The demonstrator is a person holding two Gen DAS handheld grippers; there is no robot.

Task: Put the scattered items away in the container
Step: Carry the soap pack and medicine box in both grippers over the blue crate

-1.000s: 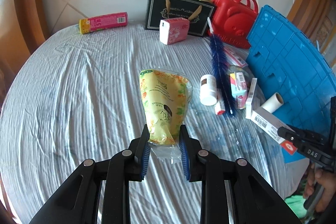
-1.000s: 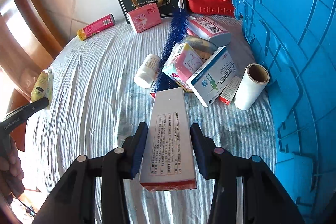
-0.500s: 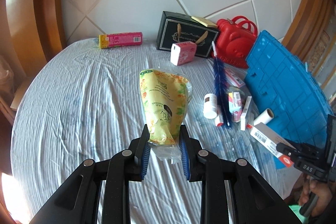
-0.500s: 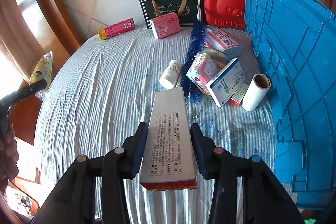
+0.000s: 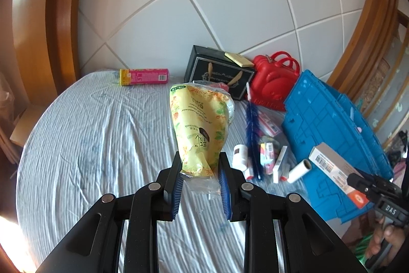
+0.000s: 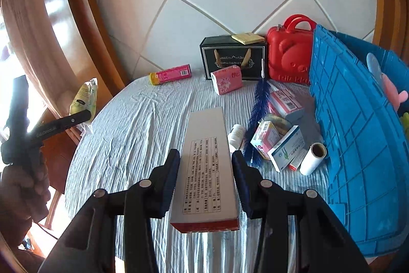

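We have lifted both tools higher off the bed (image 5: 102, 145) since a moment ago. Our left gripper (image 5: 200, 181) pinches one yellow pouch (image 5: 199, 124); our right gripper (image 6: 207, 178) clamps one long box (image 6: 207, 160). One blue crate (image 6: 358, 145) waits right; about nine items remain scattered.

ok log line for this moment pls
left tongs: shut on yellow pouch | right tongs: shut on long box | blue crate: not reached
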